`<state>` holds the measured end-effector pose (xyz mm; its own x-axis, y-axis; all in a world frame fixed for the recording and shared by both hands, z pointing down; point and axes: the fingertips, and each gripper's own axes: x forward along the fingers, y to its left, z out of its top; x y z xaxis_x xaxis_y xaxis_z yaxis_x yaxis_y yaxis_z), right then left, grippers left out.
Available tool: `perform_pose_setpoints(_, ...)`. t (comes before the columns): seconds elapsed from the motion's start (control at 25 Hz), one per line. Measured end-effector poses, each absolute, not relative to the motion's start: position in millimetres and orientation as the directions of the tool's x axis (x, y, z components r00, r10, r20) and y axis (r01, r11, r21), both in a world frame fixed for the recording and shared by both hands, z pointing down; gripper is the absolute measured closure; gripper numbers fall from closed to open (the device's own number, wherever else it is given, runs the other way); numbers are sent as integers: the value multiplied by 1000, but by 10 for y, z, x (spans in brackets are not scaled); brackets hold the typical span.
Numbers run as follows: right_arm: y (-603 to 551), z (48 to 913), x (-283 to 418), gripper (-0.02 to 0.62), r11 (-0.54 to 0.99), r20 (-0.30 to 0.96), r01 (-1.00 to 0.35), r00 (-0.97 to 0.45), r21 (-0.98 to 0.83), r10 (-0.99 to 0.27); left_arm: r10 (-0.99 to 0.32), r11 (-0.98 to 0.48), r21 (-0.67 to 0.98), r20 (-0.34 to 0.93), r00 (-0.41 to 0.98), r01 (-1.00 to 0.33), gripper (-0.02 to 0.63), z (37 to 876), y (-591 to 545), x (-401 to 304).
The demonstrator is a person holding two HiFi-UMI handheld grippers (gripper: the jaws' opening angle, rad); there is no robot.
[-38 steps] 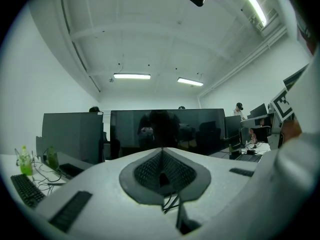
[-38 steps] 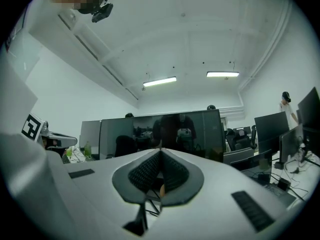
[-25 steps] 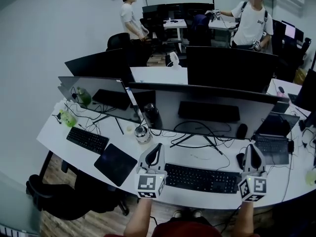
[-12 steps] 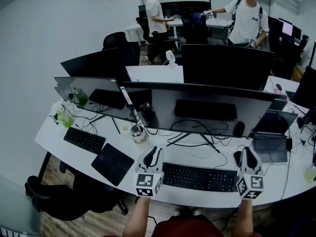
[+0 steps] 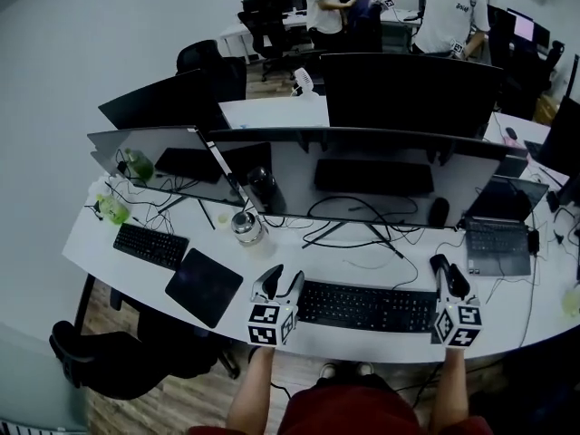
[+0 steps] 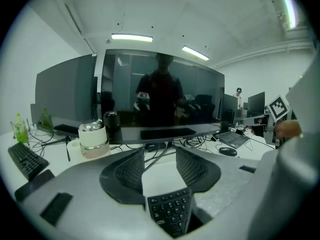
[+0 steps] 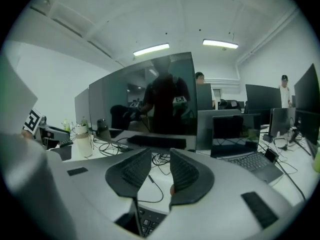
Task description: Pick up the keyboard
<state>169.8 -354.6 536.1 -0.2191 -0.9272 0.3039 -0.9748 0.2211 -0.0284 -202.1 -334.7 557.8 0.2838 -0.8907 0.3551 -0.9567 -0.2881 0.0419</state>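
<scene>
My left gripper [image 5: 280,285] sits at the left end of the black keyboard [image 5: 367,306] on the white desk [image 5: 362,254]. Its fingers have just been opening and stand moderately apart, with the keyboard's corner low between them, not gripped. My right gripper [image 5: 449,275] is at the keyboard's right end. Its fingers, also just opening, leave a narrow gap, with the keyboard's edge beneath them.

Dim, cool-toned fisheye views, bent and dark at the edges, lit by ceiling strip lights [image 6: 131,37].
</scene>
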Motion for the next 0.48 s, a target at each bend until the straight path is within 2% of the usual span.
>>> perform_pose_setpoints(0.48,-3417,6345,1911,382,198,529,-977,-209,-78,-823,-771,-302,115,554,313,-947,333,6430,-3224,-1969)
